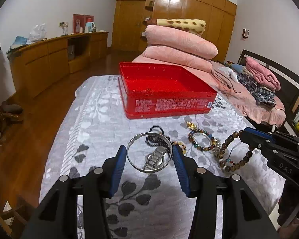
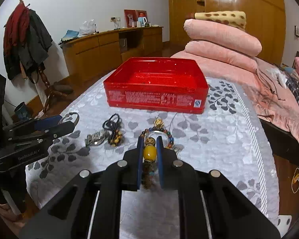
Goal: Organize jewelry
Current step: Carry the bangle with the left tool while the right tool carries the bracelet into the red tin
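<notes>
Left gripper [image 1: 149, 155]: tilted down over the bed [image 1: 101, 107] — pads pinch a silver bangle [image 1: 149, 152].
Right gripper [image 2: 149, 151]: tilted down, clamped on a bead bracelet [image 2: 149, 153].
Tin [image 2: 156, 83]: open, just beyond.

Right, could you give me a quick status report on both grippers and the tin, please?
Left gripper shut on silver bangle. Right gripper shut on brown bead bracelet. Red tin open, looks empty. Path clear; watch and other bracelets on bedspread.

Leaf-patterned bedspread [image 1: 93, 107], red tin [image 1: 169, 103], watch [image 1: 156, 158], beaded bracelets [image 1: 202, 141]
</notes>
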Tool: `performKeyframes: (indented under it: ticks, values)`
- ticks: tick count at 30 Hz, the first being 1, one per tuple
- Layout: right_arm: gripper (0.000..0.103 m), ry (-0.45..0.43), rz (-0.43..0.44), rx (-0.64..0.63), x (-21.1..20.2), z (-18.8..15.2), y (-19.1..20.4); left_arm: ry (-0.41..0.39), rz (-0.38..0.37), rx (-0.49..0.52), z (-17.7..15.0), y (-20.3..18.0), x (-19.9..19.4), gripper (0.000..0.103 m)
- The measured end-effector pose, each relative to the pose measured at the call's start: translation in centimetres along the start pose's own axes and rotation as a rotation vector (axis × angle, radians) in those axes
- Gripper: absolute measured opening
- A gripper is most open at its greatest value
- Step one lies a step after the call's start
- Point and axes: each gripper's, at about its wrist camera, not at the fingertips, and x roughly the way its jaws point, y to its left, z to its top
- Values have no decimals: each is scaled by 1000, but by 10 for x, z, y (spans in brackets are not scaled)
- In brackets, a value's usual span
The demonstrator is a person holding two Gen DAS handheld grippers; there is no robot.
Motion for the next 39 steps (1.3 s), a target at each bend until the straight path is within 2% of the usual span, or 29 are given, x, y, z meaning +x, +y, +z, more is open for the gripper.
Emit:
performKeyframes:
  ticks: [16, 28, 39]
  values:
    - [12, -55, 10, 29, 14, 42, -13, -54, -7, 15, 44, -9, 11, 48]
    - [12, -94, 39, 49, 30, 83, -15, -70, 5, -16, 84, -5, 41, 48]
    - [12, -119, 53, 99, 50, 116, -35, -62, 3, -9, 115, -11, 71, 48]
